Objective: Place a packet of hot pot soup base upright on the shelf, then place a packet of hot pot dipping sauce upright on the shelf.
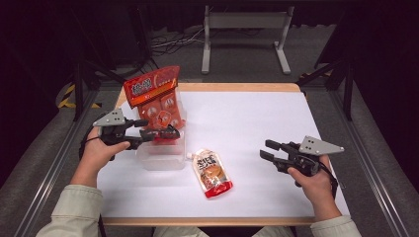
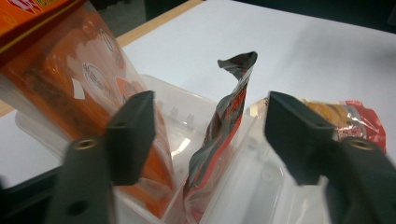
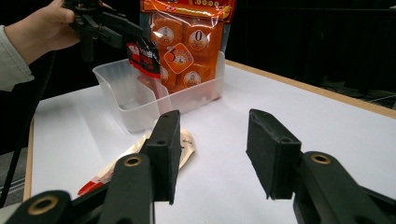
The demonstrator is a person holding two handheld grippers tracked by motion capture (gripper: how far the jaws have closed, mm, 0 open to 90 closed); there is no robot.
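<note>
- A clear plastic tub [image 1: 160, 157] stood on the white table [image 1: 257, 128], towards its left side.
- A tall orange snack bag [image 1: 157, 98] stood upright in the tub's far end, leaning against the far wall; its top rose well above the rim.
- A dark red sachet [image 2: 219, 130] also stood in the tub, nearer the front, its twisted top sticking up between the jaws of the left gripper [image 2: 208, 135].
- The left gripper [image 1: 165, 132] hung over the tub with its jaws apart; in the left gripper view the sachet stood in the gap, clear of both jaws.
- A spouted pouch [image 1: 212, 173] lay flat on the table just right of the tub, outside it, with the spout pointing at the tub.
- The right gripper [image 1: 269, 149] was held well apart from the tub, on the right side of the table, its jaws wide and nothing between them.
- In the right gripper view the pouch [image 3: 140, 154] lay just past the left jaw.
</note>
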